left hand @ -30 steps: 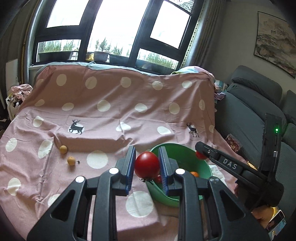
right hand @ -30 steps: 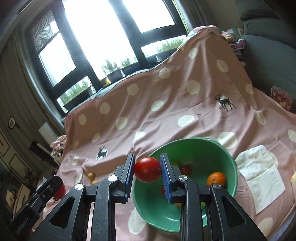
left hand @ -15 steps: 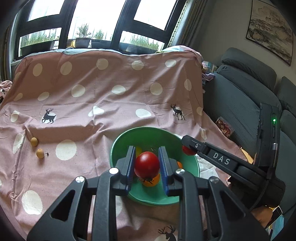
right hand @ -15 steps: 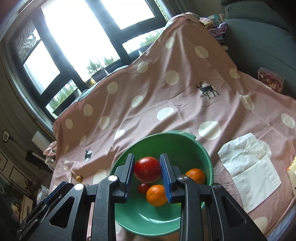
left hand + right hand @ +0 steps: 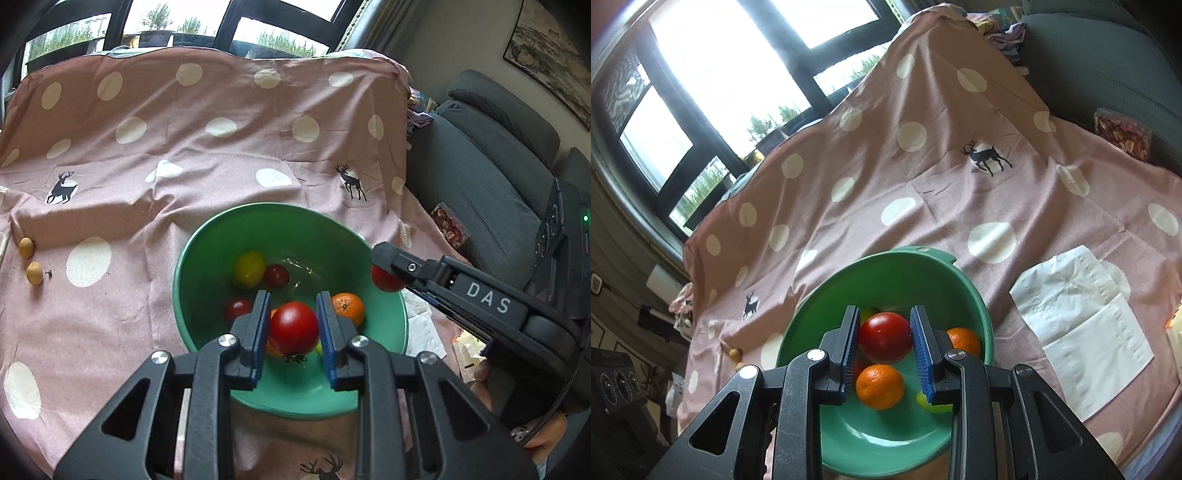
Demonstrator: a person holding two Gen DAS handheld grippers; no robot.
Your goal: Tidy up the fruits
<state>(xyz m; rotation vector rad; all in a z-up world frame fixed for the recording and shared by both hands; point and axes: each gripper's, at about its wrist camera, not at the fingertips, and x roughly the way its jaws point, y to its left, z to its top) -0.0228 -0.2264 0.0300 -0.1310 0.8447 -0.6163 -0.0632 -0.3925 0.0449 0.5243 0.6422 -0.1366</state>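
Left wrist view: left gripper (image 5: 293, 328) clamps red tomato (image 5: 294, 327) above green bowl (image 5: 192, 258); right gripper (image 5: 884, 338) pinches second tomato (image 5: 885, 336). Step: deposit. Next: lower, part fingers, release among oranges (image 5: 880, 381).

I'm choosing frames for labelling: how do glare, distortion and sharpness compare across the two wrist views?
Left wrist view: even light, mild window brightness, the round green plastic bowl sharp, fisheye bending the edges. Right wrist view: the big window blown out white, dark vignetted corners, yet the red tomato between the fingers stays crisp.

home living room | grey sofa (image 5: 491, 155) | framed painting (image 5: 550, 55) | large windows (image 5: 738, 74)
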